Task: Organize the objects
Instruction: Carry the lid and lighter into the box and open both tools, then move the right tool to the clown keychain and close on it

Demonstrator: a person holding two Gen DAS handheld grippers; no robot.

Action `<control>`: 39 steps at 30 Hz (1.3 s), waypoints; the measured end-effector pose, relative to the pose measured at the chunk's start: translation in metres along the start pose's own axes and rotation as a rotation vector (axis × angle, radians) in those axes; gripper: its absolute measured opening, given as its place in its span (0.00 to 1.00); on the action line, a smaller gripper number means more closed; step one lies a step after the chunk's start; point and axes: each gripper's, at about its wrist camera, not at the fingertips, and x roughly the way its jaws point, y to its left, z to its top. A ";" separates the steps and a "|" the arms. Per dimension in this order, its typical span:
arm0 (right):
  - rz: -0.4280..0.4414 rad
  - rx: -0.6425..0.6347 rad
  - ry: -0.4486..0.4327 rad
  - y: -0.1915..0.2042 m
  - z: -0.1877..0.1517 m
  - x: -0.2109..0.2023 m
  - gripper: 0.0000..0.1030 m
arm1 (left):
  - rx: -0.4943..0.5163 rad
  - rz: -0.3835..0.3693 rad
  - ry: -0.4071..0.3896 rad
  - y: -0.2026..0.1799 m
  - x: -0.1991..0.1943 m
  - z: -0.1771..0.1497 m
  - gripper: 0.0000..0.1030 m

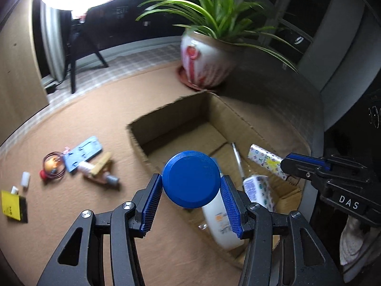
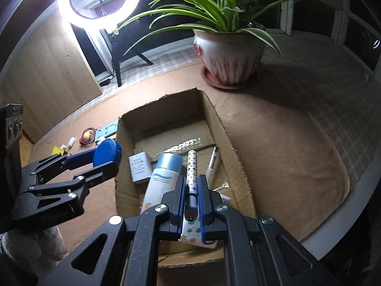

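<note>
My left gripper (image 1: 191,190) is shut on a round blue lid (image 1: 191,182) and holds it over the near left wall of the open cardboard box (image 1: 171,121). The lid also shows in the right wrist view (image 2: 107,153). My right gripper (image 2: 193,190) is shut on a patterned white pen-like tube (image 2: 192,166) above the box (image 2: 221,128); the tube also shows in the left wrist view (image 1: 264,158). In the box lie a white bottle (image 2: 159,181), a white charger (image 2: 139,165), a tissue pack (image 1: 259,190) and a pen (image 1: 238,157).
On the brown mat left of the box lie a blue card (image 1: 82,153), a clothespin (image 1: 100,166), a wire ring with a trinket (image 1: 53,164), small white caps (image 1: 25,178) and a yellow pad (image 1: 10,205). A potted plant (image 1: 207,57) stands behind the box. A ring light (image 2: 98,0) stands at the back left.
</note>
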 end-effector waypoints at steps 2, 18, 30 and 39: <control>0.012 -0.003 0.008 -0.003 0.000 0.000 0.12 | 0.010 0.003 0.014 -0.006 0.005 0.001 0.53; 0.154 -0.091 0.018 0.069 0.033 0.012 0.43 | -0.169 0.103 -0.015 0.082 -0.040 -0.038 0.66; 0.339 -0.151 0.190 0.194 0.075 0.092 0.43 | -0.376 0.235 -0.034 0.183 -0.111 -0.117 0.66; 0.289 -0.130 0.287 0.251 0.111 0.170 0.43 | -0.486 0.297 -0.050 0.231 -0.154 -0.166 0.66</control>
